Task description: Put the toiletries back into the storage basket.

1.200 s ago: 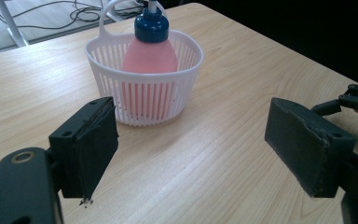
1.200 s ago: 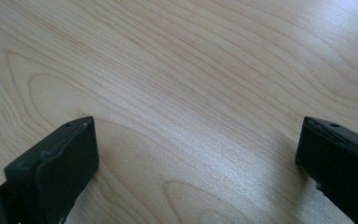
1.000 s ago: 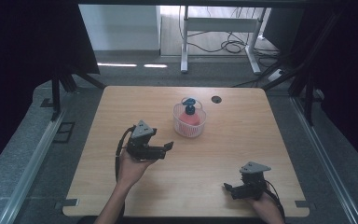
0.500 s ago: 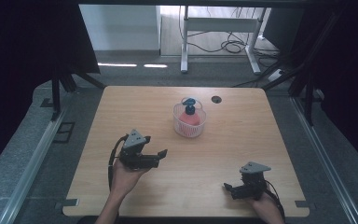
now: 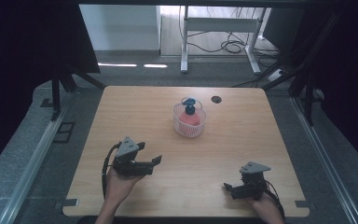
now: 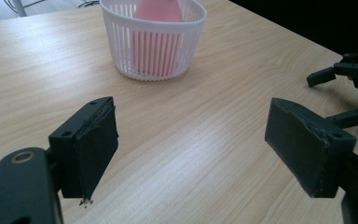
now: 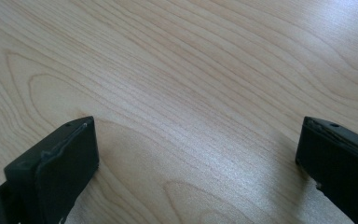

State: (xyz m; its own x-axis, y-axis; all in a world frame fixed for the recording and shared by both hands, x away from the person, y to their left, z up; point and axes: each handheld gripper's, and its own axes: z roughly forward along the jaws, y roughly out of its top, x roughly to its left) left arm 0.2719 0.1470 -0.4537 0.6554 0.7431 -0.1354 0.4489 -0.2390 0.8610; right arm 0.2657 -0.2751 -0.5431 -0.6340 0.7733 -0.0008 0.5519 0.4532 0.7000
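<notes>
A white slatted basket point(image 5: 189, 122) stands at the middle of the wooden table point(image 5: 261, 130), with a pink object point(image 5: 190, 117) and a blue piece point(image 5: 189, 103) on top inside it. My left gripper point(image 5: 148, 154) hovers near the front left, well short of the basket, jaws open and empty. In the left gripper view the basket point(image 6: 153, 43) with the pink object point(image 6: 157, 10) lies ahead of my left gripper point(image 6: 191, 149). My right gripper point(image 5: 230, 190) rests at the front right, open over bare wood; in its own view my right gripper point(image 7: 198, 158) holds nothing.
A small black round hole point(image 5: 216, 99) sits in the tabletop behind the basket. The other gripper point(image 6: 349, 74) shows at the right edge of the left gripper view. Dark curtains flank the table, and a metal frame with cables point(image 5: 223, 32) stands beyond it.
My left gripper has drawn back from the basket toward the table's front edge and sunk a little, still open. The right gripper has stayed where it was.
</notes>
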